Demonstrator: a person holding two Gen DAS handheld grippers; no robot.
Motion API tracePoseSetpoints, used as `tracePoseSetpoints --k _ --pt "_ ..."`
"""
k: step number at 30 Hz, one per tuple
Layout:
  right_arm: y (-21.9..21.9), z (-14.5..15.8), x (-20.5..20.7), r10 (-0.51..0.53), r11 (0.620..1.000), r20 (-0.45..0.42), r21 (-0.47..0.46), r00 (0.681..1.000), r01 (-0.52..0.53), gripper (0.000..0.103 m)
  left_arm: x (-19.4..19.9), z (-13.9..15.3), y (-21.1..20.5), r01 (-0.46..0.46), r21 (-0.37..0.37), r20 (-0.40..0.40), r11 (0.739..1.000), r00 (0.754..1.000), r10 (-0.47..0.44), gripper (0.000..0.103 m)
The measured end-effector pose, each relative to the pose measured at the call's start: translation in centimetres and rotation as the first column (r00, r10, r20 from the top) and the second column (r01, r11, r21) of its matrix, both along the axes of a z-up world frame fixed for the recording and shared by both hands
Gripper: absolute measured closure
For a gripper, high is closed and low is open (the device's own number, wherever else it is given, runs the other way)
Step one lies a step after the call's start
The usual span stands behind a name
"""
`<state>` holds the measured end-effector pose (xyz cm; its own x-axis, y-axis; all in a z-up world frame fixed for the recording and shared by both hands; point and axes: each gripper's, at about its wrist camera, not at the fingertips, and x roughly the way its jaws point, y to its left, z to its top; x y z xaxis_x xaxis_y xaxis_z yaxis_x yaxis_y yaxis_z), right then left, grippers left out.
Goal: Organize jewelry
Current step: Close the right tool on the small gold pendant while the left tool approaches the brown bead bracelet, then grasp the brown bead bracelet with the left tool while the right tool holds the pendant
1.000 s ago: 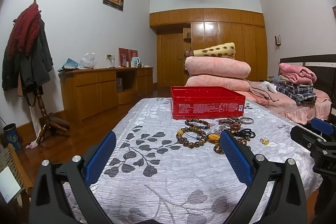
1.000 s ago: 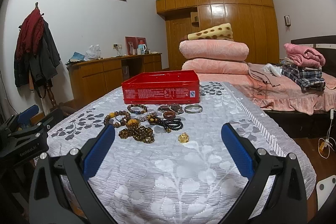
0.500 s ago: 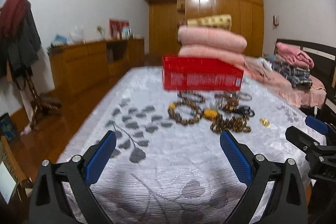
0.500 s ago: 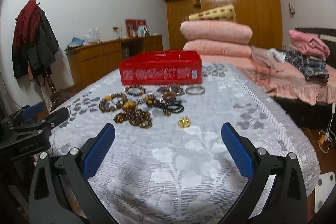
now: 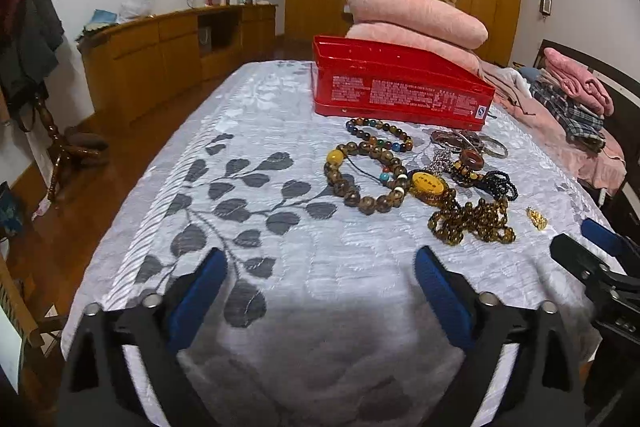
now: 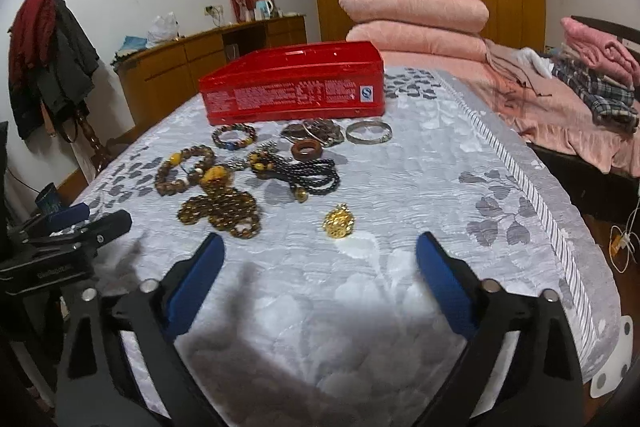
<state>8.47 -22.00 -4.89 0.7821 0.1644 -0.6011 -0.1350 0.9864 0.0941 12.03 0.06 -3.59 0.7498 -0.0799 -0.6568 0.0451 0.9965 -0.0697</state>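
A pile of jewelry lies on the white leaf-patterned tablecloth [image 5: 248, 227]: a brown bead bracelet [image 5: 362, 179], a multicolour bead bracelet [image 5: 380, 133], a tangled brown bead string [image 6: 222, 211], a black bead string [image 6: 316, 173], a silver bangle [image 6: 369, 132] and a small gold ornament [image 6: 339, 221]. A red open tin box [image 5: 400, 87] stands behind them and also shows in the right wrist view [image 6: 296, 91]. My left gripper [image 5: 320, 287] is open and empty, short of the beads. My right gripper [image 6: 320, 275] is open and empty, just short of the gold ornament.
Folded pink blankets [image 6: 416, 19] are stacked behind the box. A bed with clothes [image 6: 580, 87] is at the right. A wooden sideboard [image 5: 168, 55] and a coat stand [image 6: 48, 39] are at the left. The table's edges fall off at both sides.
Both grippers have moved forward and tilted down toward the jewelry, which now looks larger and closer. Both stay open and empty.
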Motion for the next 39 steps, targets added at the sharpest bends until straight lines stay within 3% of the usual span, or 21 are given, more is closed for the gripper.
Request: tracePoseSetpoints --k 4,6,10,21,26,39 --pt "-0.2 -0.1 1.6 0.013 1.0 -0.059 0.005 0.998 -0.013 0.03 1.4 0.1 0.0 0.012 -0.031 -0.055 0.999 0.998 -0.013 0.027" --pt "-0.2 -0.3 2.2 0.018 1.0 -0.088 0.003 0.996 -0.018 0.041 1.9 0.0 0.0 0.01 -0.027 -0.076 1.0 0.997 -0.012 0.034" --pt "-0.4 -0.7 3.2 0.028 1.0 -0.135 0.014 0.99 -0.027 0.049 2.8 0.1 -0.2 0.013 -0.026 -0.095 1.0 0.995 -0.015 0.035" --pt "-0.5 -0.6 4.6 0.014 0.998 -0.177 -0.064 0.984 -0.026 0.078 4.8 0.1 -1.0 0.021 -0.02 -0.13 1.0 0.991 -0.024 0.036" --pt "-0.4 -0.6 4.5 0.017 0.996 -0.183 -0.087 0.983 -0.034 0.083 5.1 0.3 -0.8 0.029 -0.043 -0.145 0.999 0.989 -0.035 0.046" --pt "-0.7 -0.5 6.1 0.014 0.997 -0.182 -0.069 0.983 -0.027 0.085 7.4 0.3 -0.8 0.035 -0.056 -0.161 0.998 0.986 -0.044 0.049"
